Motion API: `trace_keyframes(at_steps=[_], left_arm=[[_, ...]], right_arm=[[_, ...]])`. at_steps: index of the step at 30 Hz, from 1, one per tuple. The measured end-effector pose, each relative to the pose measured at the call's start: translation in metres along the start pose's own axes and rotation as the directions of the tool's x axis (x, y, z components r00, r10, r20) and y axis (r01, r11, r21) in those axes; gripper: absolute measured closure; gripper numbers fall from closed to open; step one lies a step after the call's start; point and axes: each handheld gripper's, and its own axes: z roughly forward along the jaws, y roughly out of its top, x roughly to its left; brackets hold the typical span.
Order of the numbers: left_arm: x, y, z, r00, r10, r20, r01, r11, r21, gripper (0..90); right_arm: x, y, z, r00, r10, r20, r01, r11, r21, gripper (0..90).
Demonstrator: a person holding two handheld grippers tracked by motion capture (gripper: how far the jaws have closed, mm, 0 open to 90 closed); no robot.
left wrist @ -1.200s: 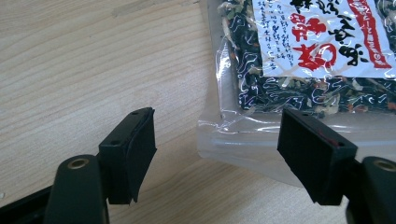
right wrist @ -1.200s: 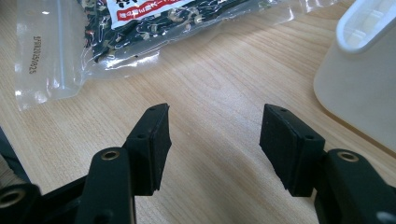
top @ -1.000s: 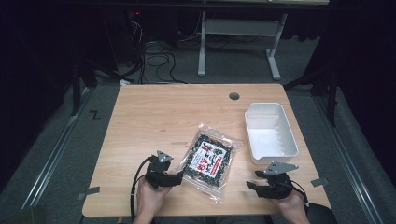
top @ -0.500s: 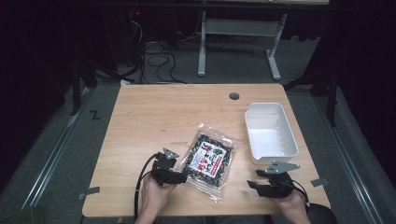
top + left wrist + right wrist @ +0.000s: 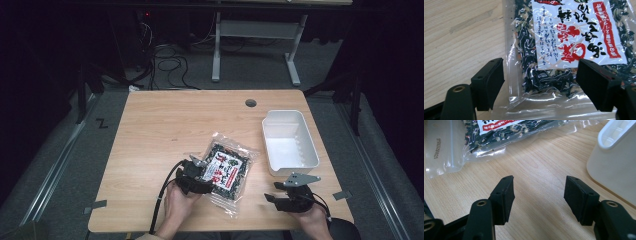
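left gripper view: left gripper, jaws spread, straddles the dried seaweed packet edge ahead; grasp not yet made, lifting remains.

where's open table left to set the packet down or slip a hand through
The table is bare across its far left half, from the cable hole to the left edge. A narrow strip runs between the packet and the white tub. It is crowded at the near edge, around the left claw and the right claw.
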Motion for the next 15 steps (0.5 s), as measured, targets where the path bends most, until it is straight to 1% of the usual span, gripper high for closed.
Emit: trace_keyframes(at_steps=[1, 2, 6, 9, 15], left_arm=[[-0.0013, 0.001, 0.0019, 1.0, 0.005, 0.001, -0.005, 1.0, 0.002, 22.9], [-0.0026, 0.0013, 0.003, 1.0, 0.0, -0.001, 0.0, 1.0, -0.002, 22.9], [-0.0052, 0.0021, 0.0071, 0.9997, 0.022, -0.014, -0.022, 0.9996, 0.017, 22.8], [-0.0055, 0.0016, 0.0086, 0.9993, 0.03, -0.023, -0.03, 0.9994, 0.02, 22.8], [-0.0046, 0.0011, 0.0087, 0.9991, 0.037, -0.021, -0.037, 0.999, 0.026, 23.0]], right_arm=[[0.0, 0.0001, -0.0003, 1.0, -0.001, 0.0, 0.001, 1.0, 0.004, 42.2], [-0.0001, 0.0, -0.0005, 1.0, -0.003, 0.0, 0.003, 1.0, 0.004, 42.1], [-0.0005, -0.0002, -0.0002, 1.0, -0.002, 0.0, 0.002, 1.0, 0.001, 42.0], [-0.0006, -0.0002, 0.0003, 1.0, -0.007, -0.001, 0.007, 1.0, 0.002, 42.1], [-0.0005, 0.0, 0.0002, 1.0, -0.009, -0.002, 0.009, 1.0, 0.009, 42.0]])
